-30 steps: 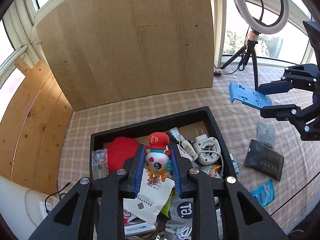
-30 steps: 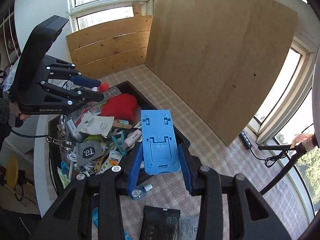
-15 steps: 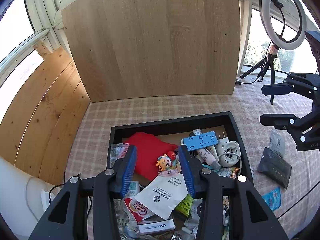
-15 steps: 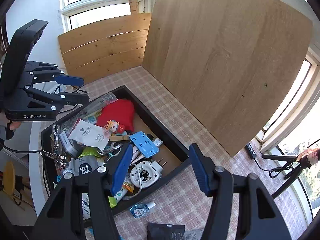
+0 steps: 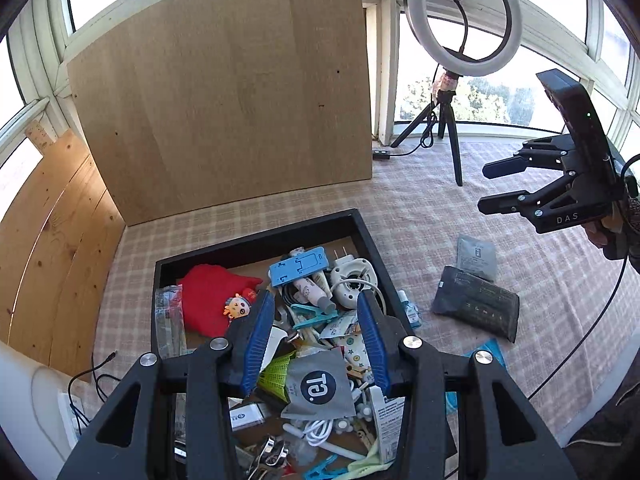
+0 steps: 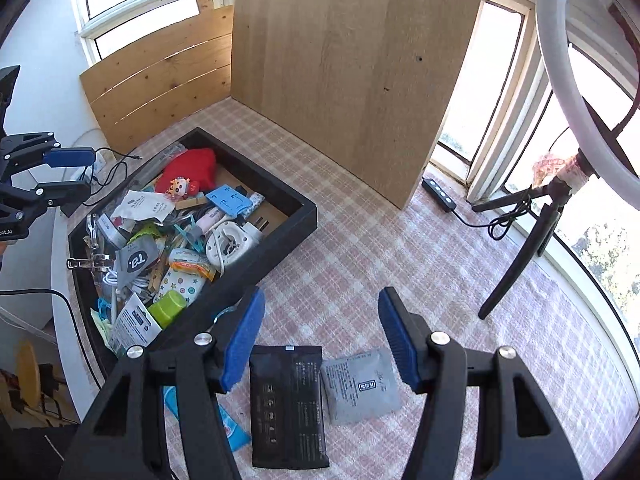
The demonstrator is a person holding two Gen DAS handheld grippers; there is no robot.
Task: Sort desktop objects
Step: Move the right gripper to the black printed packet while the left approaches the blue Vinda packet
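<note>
Right wrist view: right claw [image 6: 320,340] wide open, empty, over black packet [image 6: 286,404] and grey sachet [image 6: 360,384] on checked desk [image 6: 400,240] beside black tray [image 6: 296,220]. Probably next pick; best straddle one packet squarely, low. Left claw [image 5: 316,340] open, empty, above tray. Half a second ago both sat nearer; blue stand [image 6: 228,200] and doll [image 6: 178,186] already in tray.

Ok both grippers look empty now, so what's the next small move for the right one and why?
Probably lower the right gripper onto the black packet. Its jaws stand open and empty just above that packet, which lies flat on the checked cloth outside the black tray, beside a grey sachet. It looks like the nearest unsorted item.
</note>
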